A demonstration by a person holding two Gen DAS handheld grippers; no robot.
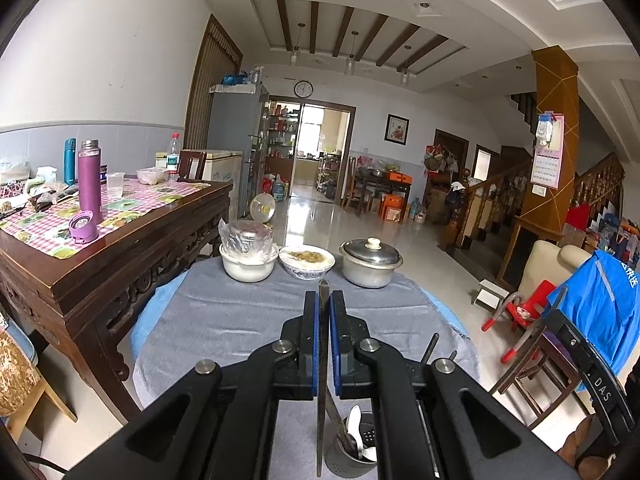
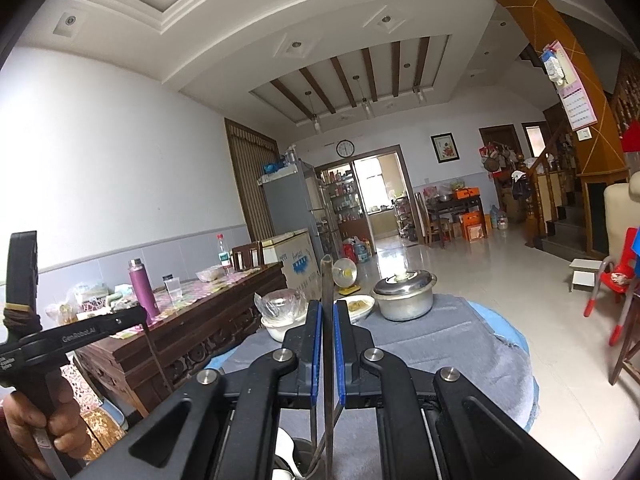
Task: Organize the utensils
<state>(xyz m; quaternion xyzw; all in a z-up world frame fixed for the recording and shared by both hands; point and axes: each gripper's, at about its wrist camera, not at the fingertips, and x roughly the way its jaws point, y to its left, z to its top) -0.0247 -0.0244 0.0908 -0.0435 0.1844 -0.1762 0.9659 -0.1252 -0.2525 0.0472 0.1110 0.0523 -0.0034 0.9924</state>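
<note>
- Below the left gripper [image 1: 324, 300], at the bottom edge of its view, we are seeing a grey perforated utensil holder [image 1: 348, 466], partly cut off by the frame and the gripper body, with a white spoon [image 1: 354, 424] and darker handles standing in it.
- We are pinching a thin dark utensil [image 1: 321, 360] between the left gripper's blue pads [image 1: 316, 320]; its lower end is running down beside the holder, and we cannot tell what kind of utensil it is.
- We are pinching a second slim metal utensil [image 2: 328, 320] in the right gripper [image 2: 328, 308], jaws pressed together on it; its lower end is hidden under the gripper body, so its type is staying unclear.
- At the left edge of the right view, a hand [image 2: 36, 428] is gripping the other tool's handle.
- We are working over a round table under a grey cloth [image 1: 224, 320], with a blue layer showing at its rim.
- At the far side are standing a white bowl with a plastic-wrapped item [image 1: 248, 256], a patterned dish of food [image 1: 307, 262] and a lidded metal pot [image 1: 371, 262].
- A carved wooden table [image 1: 100, 256] with a purple flask [image 1: 89, 176] is standing to the left, in a tiled room.
</note>
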